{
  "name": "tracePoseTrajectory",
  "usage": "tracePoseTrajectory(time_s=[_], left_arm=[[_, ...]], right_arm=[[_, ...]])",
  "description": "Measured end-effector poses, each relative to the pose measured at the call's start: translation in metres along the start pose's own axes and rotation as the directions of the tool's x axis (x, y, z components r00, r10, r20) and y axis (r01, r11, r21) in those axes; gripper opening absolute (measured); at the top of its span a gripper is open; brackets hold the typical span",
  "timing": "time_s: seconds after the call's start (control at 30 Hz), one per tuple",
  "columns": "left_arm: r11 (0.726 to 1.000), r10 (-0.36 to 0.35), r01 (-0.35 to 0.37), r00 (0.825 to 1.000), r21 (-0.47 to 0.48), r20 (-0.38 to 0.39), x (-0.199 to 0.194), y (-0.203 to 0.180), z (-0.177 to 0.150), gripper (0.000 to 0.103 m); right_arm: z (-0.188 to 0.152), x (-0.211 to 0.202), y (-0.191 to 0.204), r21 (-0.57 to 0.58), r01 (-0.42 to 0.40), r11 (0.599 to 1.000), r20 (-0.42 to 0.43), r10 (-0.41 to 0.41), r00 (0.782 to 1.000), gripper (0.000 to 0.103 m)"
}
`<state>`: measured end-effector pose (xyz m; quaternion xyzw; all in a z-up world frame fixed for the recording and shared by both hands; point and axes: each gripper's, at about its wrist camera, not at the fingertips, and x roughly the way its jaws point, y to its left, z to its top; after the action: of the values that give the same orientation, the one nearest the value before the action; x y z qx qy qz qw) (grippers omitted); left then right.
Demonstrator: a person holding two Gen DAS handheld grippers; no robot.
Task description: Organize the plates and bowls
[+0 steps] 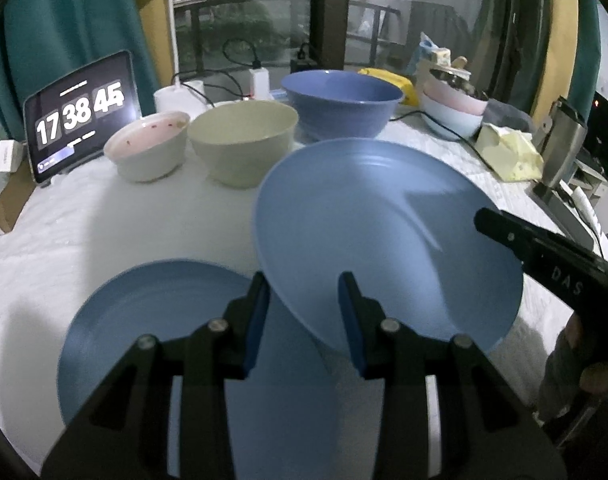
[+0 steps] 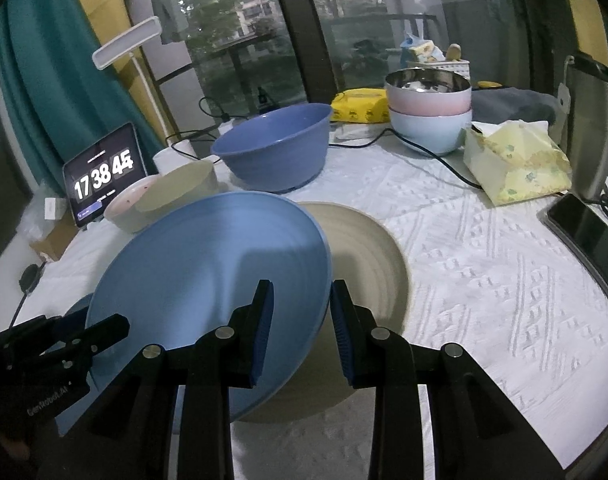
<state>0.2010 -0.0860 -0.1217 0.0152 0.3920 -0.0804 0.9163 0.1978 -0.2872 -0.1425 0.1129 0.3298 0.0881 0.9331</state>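
Left gripper (image 1: 304, 320) and right gripper (image 2: 298, 332) clamping tilted blue plate (image 1: 384, 232).

Tilted blue plate (image 1: 384, 232) above beige plate (image 2: 368, 256)

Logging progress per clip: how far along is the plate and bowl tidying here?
Done: a bowl stack stands at the back. In hand: a tilted blue plate, gripped at opposite rims by the left hand-held gripper and right hand-held gripper. Left: a second blue plate and a beige plate lie apart on the table; the pink-lined bowl, cream bowl and large blue bowl stand separate.
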Motion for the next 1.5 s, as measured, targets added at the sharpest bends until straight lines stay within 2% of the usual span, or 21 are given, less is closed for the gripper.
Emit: tracePoseTrajectory(time_s=[0.6,0.87,1.1,1.27,1.37,1.5], left_arm=[[0.999,-0.014,0.015,0.998,0.035,-0.053,0.034,-0.030,0.009,0.036],[0.999,-0.001,0.006,0.997,0.054,-0.075,0.042,-0.035,0.011,0.039],[0.998,-0.015,0.021,0.995,0.061,-0.095,0.044,-0.036,0.010,0.040],[0.997,-0.039,0.045,0.995,0.059,-0.095,0.039,-0.037,0.008,0.044],[0.996,-0.062,0.067,0.994,0.056,-0.086,0.033,-0.037,0.006,0.046],[0.995,-0.072,0.076,0.995,0.059,-0.061,0.022,-0.036,0.005,0.046]], right_arm=[[0.004,0.013,-0.032,0.050,0.044,0.998,-0.024,-0.043,0.999,0.032],[0.007,0.015,-0.037,0.078,0.039,0.996,-0.014,-0.038,0.999,0.033],[0.008,0.013,-0.033,0.067,0.096,0.993,-0.010,-0.095,0.995,0.033],[0.004,0.011,-0.035,0.062,0.111,0.992,-0.024,-0.110,0.994,0.035],[0.001,0.013,-0.032,0.046,0.111,0.993,-0.039,-0.110,0.993,0.044],[-0.001,0.008,-0.026,0.028,0.122,0.992,-0.036,-0.121,0.992,0.044]])
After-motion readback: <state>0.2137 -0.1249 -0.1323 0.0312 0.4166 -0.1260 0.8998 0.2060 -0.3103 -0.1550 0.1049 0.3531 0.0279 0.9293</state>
